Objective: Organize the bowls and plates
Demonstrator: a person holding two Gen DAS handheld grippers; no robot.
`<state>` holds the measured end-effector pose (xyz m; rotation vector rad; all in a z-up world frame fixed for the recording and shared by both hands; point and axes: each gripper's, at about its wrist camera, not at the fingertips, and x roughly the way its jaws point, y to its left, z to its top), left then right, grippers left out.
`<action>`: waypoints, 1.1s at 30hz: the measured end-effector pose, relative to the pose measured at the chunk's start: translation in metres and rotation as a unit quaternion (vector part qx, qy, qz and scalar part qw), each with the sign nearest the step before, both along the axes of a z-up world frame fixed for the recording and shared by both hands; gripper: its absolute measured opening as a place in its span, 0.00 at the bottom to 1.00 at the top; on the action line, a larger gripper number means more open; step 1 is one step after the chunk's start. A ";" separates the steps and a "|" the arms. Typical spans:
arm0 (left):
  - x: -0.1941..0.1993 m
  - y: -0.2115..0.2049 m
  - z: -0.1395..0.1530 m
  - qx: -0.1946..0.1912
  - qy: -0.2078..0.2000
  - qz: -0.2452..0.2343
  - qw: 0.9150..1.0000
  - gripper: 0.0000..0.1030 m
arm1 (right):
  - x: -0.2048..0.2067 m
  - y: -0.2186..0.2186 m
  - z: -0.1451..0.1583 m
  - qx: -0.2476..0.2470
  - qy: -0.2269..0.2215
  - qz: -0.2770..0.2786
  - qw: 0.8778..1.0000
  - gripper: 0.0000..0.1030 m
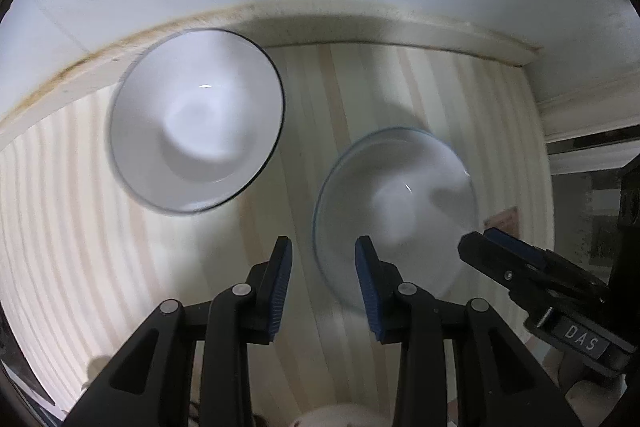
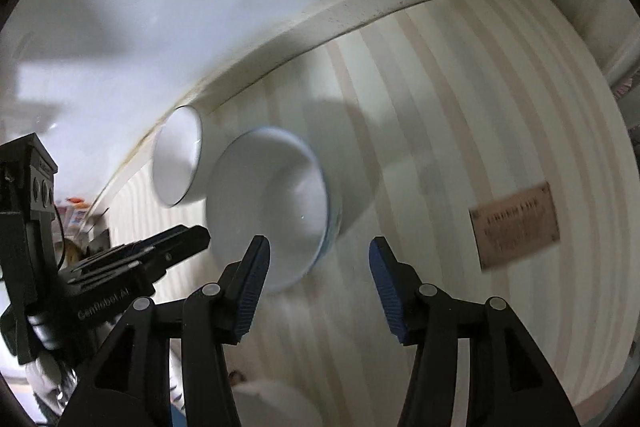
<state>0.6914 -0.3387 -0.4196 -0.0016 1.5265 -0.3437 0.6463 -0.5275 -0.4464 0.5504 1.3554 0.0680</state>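
Currently we hold nothing: left gripper (image 1: 323,257) narrow, right gripper (image 2: 318,259) wider; both bowls, dark-rimmed bowl (image 1: 196,119) and blue-rimmed bowl (image 1: 394,203), sit unstacked.

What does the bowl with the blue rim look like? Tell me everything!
The bowl with the blue rim is white, smooth and shiny like china, with a thin pale blue edge. It is empty and stands upright on the striped wooden table, apart from the other bowl. Nothing grips it. The picture is blurry.
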 end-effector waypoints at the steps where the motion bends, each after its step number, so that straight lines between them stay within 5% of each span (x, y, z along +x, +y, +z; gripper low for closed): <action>1: 0.001 -0.003 -0.005 0.005 0.004 0.001 1.000 0.29 | 0.005 0.000 -0.008 -0.001 0.004 0.000 1.000 0.53; 3: 0.004 -0.008 -0.014 0.002 0.005 0.002 1.000 0.24 | 0.013 -0.001 -0.019 -0.002 0.011 -0.001 1.000 0.45; 5: 0.005 -0.012 -0.020 0.006 0.001 -0.006 1.000 0.14 | 0.021 0.000 -0.029 0.001 0.018 0.000 1.000 0.22; 7: 0.003 -0.016 -0.022 0.013 -0.008 -0.013 1.000 0.13 | 0.025 0.002 -0.034 0.021 0.013 -0.003 1.000 0.13; 16: -0.007 -0.020 -0.008 0.025 -0.032 -0.028 0.999 0.13 | 0.018 0.009 -0.022 -0.005 0.008 0.005 1.000 0.11; 33: -0.082 0.029 0.087 -0.006 -0.087 -0.047 0.995 0.13 | -0.075 0.040 0.062 -0.005 -0.036 0.025 0.999 0.11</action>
